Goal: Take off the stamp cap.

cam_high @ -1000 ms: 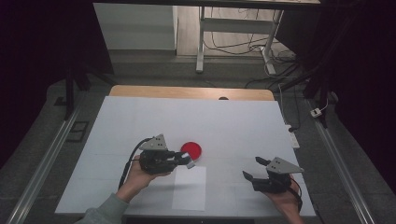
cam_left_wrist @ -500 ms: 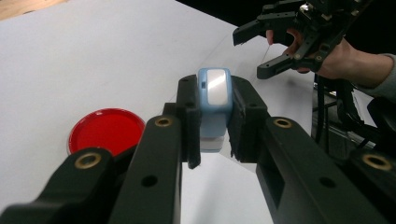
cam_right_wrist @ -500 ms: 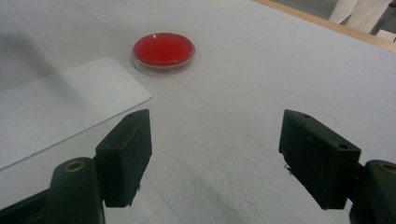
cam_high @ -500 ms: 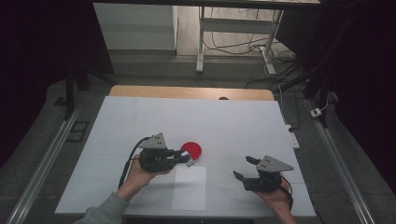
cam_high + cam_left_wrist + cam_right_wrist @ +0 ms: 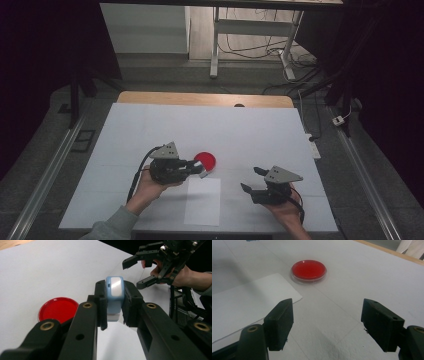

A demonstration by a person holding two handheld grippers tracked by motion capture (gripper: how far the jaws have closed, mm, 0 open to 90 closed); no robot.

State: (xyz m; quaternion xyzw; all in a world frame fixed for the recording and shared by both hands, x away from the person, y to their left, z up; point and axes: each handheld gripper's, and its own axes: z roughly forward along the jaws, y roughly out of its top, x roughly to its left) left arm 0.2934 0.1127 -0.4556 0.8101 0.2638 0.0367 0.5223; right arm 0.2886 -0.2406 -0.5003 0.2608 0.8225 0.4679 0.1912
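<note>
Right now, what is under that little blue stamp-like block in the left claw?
Below the small blue and white plastic block, held by the left claw, lies the white table cover, near a white paper sheet. The block's underside is hidden.

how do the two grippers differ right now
The left gripper is shut on a small blue and white stamp-like block; the right gripper stands wide open with nothing between its jaws. The left gripper sits close beside the red dish, while the right gripper is farther off, past the white paper sheet. Both are black, hand-held, and over the white table cover.
</note>
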